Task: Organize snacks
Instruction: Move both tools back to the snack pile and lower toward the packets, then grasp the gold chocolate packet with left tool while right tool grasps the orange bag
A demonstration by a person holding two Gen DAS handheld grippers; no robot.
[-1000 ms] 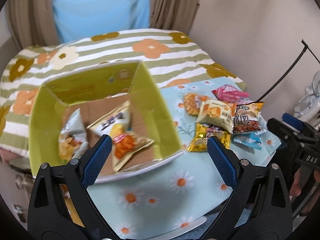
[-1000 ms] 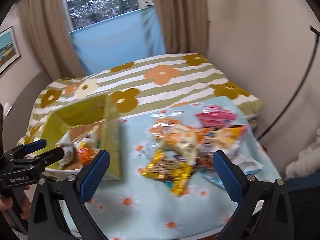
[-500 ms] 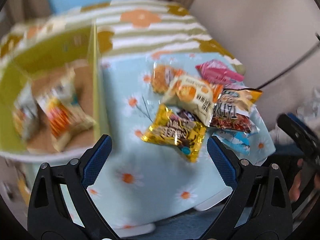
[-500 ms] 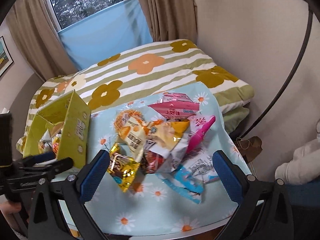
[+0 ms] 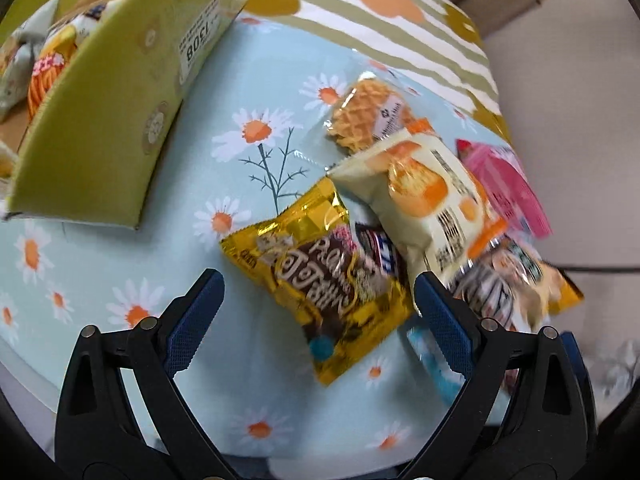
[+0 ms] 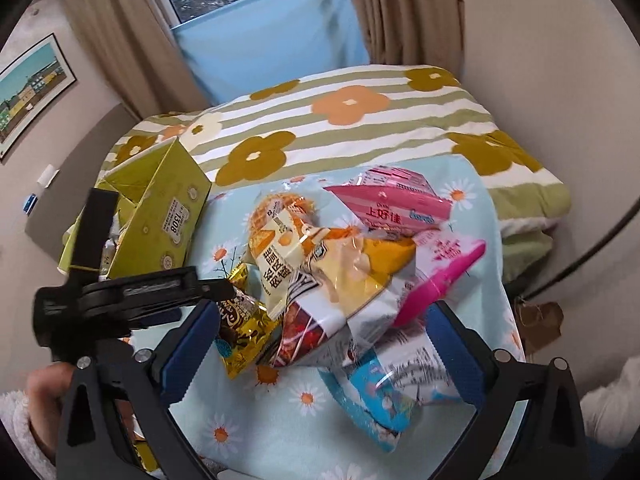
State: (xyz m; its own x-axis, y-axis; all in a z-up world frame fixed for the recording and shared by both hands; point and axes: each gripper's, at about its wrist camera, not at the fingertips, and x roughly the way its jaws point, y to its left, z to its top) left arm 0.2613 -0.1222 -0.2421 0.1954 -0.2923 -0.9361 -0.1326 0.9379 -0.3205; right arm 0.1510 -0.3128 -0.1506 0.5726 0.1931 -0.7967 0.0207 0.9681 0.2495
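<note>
A pile of snack packets lies on the daisy tablecloth. A gold packet lies nearest, between the tips of my open, empty left gripper, which hovers just above it. Behind it lie a cream packet, a waffle packet and a pink packet. The green box with several packets inside stands at the left. My right gripper is open and empty over the pile, above a white-and-yellow packet and a blue packet. The left gripper shows in the right wrist view.
A bed with a striped flowered cover lies behind the table. Walls stand close at the right. Curtains and a window are at the back. The table's front edge is just below my grippers.
My left gripper has swung from the box to the right and come down close over the gold packet. My right gripper has moved closer over the pile.
</note>
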